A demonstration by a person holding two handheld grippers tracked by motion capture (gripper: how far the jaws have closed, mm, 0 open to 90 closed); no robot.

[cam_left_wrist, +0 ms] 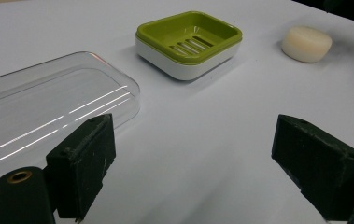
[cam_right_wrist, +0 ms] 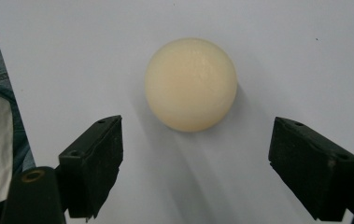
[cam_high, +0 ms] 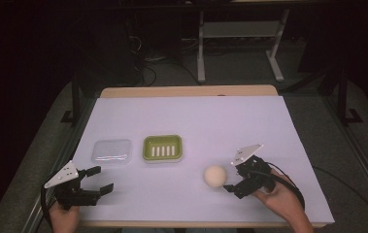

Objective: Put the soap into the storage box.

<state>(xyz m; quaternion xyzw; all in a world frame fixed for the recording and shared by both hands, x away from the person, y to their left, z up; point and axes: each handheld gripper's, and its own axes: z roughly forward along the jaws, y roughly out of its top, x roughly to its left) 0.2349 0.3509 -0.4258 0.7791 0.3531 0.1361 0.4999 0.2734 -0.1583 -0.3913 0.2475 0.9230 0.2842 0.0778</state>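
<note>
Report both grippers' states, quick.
Left gripper: open, holding nothing.
Right gripper: open, round cream soap bar just ahead, not gripped.

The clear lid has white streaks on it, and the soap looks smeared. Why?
Left gripper view: the streaks on the lid are glare from overhead lights. Right gripper view: the soap looks soft-edged, probably motion blur. High view: the room behind the table is dark.

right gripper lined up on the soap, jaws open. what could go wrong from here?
1. The soap bar is round and smooth and lies ahead of the right gripper, not yet between its jaws; an off-centre close could squirt it aside.
2. It sits near the table's front edge, so a nudge might send it off.
3. The green soap dish is shallow; a careless drop may bounce out.
</note>
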